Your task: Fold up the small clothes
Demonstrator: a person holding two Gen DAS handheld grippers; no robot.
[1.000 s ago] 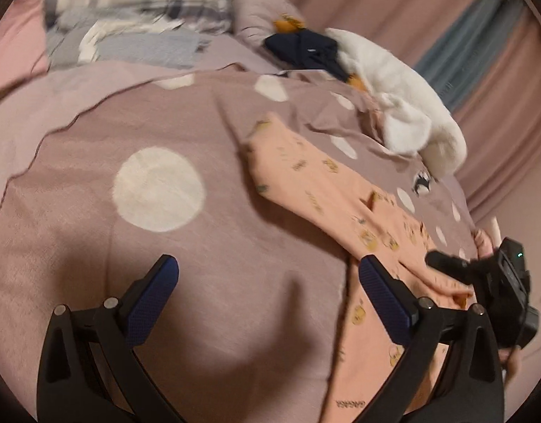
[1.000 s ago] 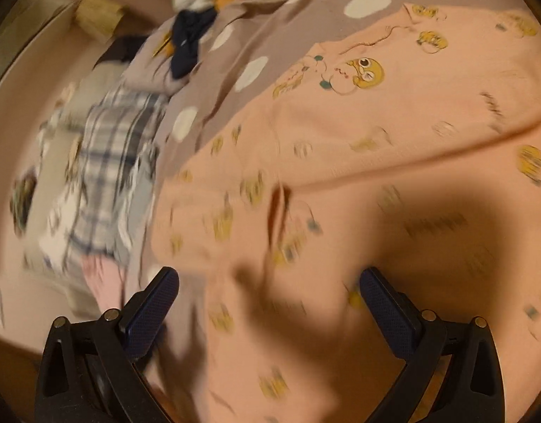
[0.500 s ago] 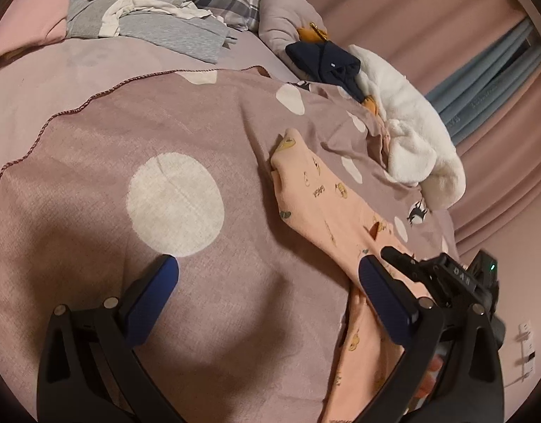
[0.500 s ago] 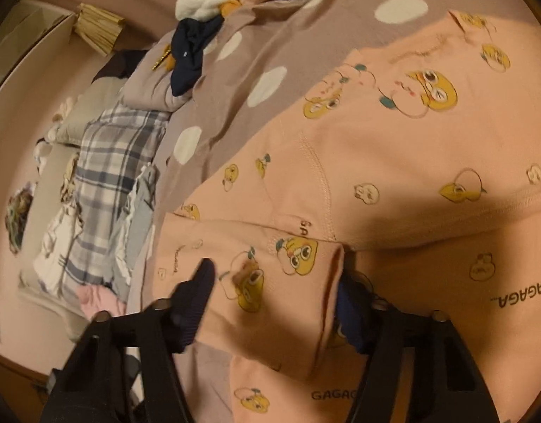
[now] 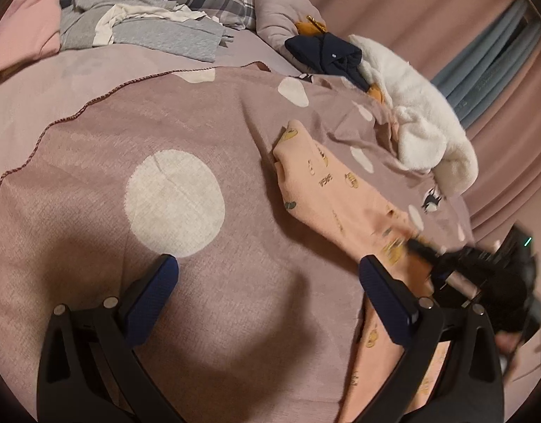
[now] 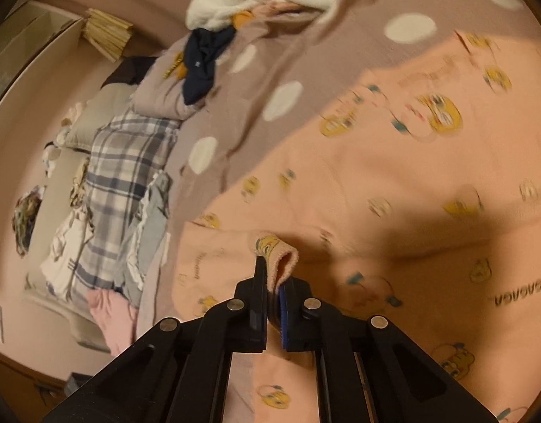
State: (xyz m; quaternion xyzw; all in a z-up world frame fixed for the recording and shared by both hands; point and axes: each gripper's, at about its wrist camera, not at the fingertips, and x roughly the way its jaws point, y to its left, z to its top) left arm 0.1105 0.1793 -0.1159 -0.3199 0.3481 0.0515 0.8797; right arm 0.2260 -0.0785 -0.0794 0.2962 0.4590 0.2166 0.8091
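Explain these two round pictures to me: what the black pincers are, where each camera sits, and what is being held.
No robot: a person holds a two-fingered tool in each hand, a wide-angle camera on each looking along its fingers. The left camera shows the left gripper open over a dotted blanket, empty. At its right edge is the right gripper, blurred. The right camera shows that right gripper shut on a fold of the peach printed garment. Other clothes lie further back.

Only legible text I see: "GAGAGA" printed in dark letters on the peach garment (image 6: 393,183), upside down in the right wrist view. Smaller prints on it are too blurred to read.
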